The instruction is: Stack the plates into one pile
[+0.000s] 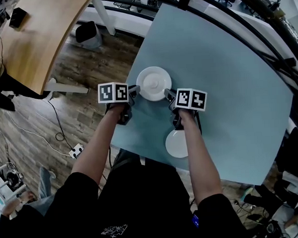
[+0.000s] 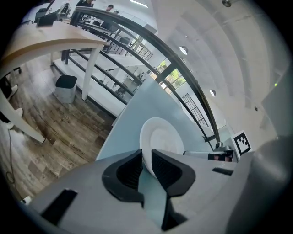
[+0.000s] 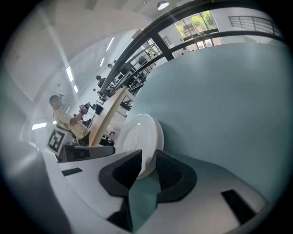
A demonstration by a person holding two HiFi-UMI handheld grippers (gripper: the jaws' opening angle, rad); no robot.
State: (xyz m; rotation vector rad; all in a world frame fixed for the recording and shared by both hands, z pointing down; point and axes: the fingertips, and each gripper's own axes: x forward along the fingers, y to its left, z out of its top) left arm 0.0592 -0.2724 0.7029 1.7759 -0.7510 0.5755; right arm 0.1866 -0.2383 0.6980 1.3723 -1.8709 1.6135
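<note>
A white plate (image 1: 154, 81) lies on the pale blue table (image 1: 227, 76), between my two grippers. My left gripper (image 1: 135, 91) is shut on its left rim; in the left gripper view the plate (image 2: 161, 136) has its edge pinched between the pads of that gripper (image 2: 146, 162). My right gripper (image 1: 168, 94) is at the plate's right rim. In the right gripper view the plate (image 3: 139, 132) reaches into the gap of the gripper (image 3: 148, 161), which is open, its pads slightly apart from the rim. A second white plate (image 1: 177, 144) lies near the table's front edge, under my right forearm.
The table's left edge (image 1: 130, 67) runs close to the left gripper, with wooden floor beyond. A wooden desk (image 1: 38, 32) and a dark bin (image 1: 88, 34) stand far left. A black rail (image 1: 265, 38) crosses behind the table.
</note>
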